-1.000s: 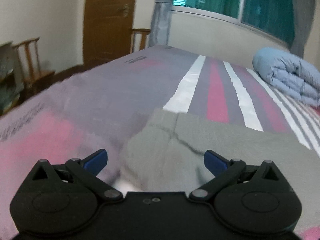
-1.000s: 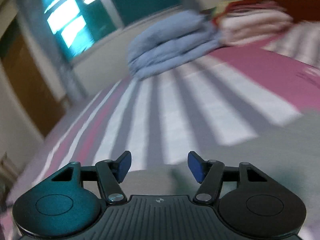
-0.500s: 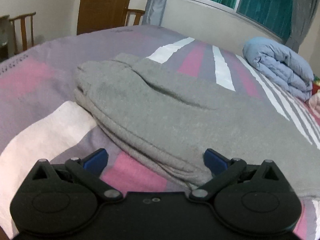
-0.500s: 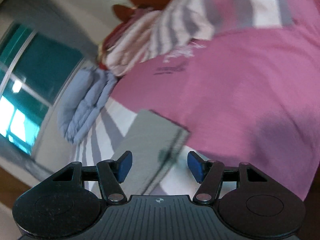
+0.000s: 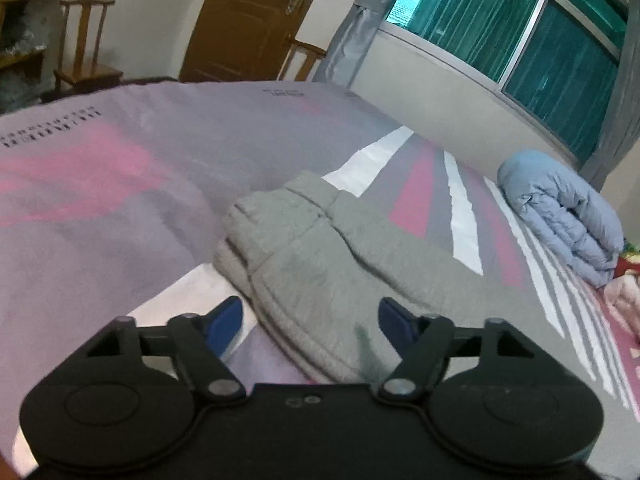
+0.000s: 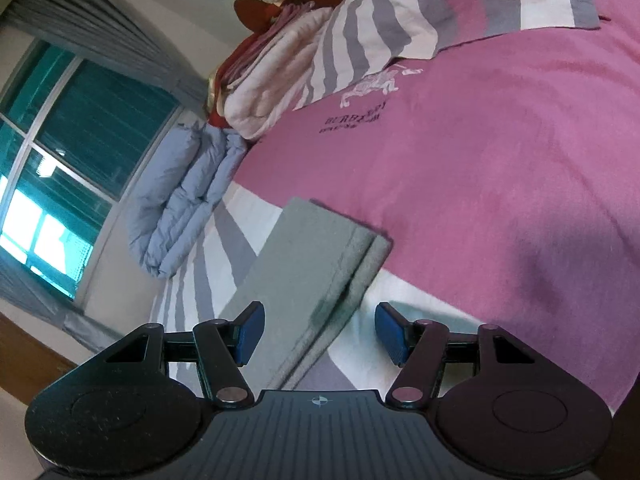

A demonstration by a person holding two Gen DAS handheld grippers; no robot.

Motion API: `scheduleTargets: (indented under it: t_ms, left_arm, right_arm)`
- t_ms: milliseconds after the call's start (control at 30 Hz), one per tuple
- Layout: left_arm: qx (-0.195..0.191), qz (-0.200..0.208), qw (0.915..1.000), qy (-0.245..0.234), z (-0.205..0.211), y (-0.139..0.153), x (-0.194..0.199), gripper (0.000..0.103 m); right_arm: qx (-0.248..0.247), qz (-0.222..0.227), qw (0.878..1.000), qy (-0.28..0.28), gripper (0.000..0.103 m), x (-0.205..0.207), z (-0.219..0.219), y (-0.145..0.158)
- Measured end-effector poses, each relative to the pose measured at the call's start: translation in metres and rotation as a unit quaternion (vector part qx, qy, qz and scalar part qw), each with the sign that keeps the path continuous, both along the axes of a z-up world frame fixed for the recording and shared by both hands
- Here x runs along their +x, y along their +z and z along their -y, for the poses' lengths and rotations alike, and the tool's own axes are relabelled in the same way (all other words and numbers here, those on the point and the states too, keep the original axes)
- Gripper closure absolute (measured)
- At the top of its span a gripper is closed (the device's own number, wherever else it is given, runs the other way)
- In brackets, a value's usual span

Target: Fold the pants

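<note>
Left wrist view: the left gripper [image 5: 310, 314], its blue-padded jaws spread wide and holding nothing, hovers low over the waist end of the grey fleece pants [image 5: 320, 256]. The pants lie lengthwise-folded on the striped pink, grey and white bedspread [image 5: 120, 184], toward the near edge of the bed. The gathered waistband sits just ahead of the jaws, and the stacked side edge of the garment runs in between the pads, closer to the right-hand one. From here the long axis of the pants heads away to the right, toward a rolled pale-blue quilt [image 5: 560, 216] by the window-side edge of the bed.

Right wrist view: the right gripper [image 6: 318, 332] is likewise agape and empty, and the camera is rolled strongly to one side. It looks down on the opposite, leg-hem end of the pants [image 6: 312, 256], whose two layered hems lie between and just beyond the pads, near the boundary of the plain pink panel. The long axis runs from beneath this tool toward the quilt [image 6: 184, 196] and the folded pink and cream blankets [image 6: 272, 80] at the far edge.

Each tool sits nearest its own end, so the coming move seems to hinge on carrying one end along that axis onto the other.
</note>
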State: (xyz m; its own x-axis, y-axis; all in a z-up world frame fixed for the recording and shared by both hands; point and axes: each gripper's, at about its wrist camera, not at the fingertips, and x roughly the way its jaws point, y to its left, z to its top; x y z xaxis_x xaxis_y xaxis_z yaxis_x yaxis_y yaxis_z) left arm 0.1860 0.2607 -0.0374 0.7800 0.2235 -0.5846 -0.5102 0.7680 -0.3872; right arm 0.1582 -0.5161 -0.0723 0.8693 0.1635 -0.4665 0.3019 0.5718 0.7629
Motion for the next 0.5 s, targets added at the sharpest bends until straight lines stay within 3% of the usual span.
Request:
scheduleTargets:
  t_ms: [100,200,267,300,433,500]
  left_arm:
    - [-0.023,-0.002,0.9997,0.006,-0.011,-0.006,0.011,0.053]
    - [-0.039,0.010,0.9992,0.008,-0.018,-0.007,0.016,0.056]
    - [-0.014,0.025,0.9996,0.006,-0.016,0.005,0.014,0.064]
    - [-0.003,0.020,0.9998,0.005,-0.014,0.009,0.016,0.065]
    - [-0.021,-0.012,0.9996,-0.012,-0.020,-0.001,0.031,0.062]
    - [-0.030,-0.025,0.9991,-0.019,-0.026,-0.008,0.038,0.065]
  right_arm:
    - [-0.003,-0.004,1.000,-0.005,0.041,0.002,-0.004,-0.001]
    - [-0.013,-0.010,1.000,-0.003,0.041,0.007,-0.006,0.001]
    - [-0.020,-0.014,1.000,-0.001,0.041,0.008,-0.007,0.002]
    - [-0.022,-0.016,1.000,-0.001,0.041,0.008,-0.008,0.002]
    - [-0.025,-0.018,1.000,-0.004,0.041,0.011,-0.012,0.000]
    - [-0.022,-0.020,1.000,-0.004,0.041,0.012,-0.015,-0.001]
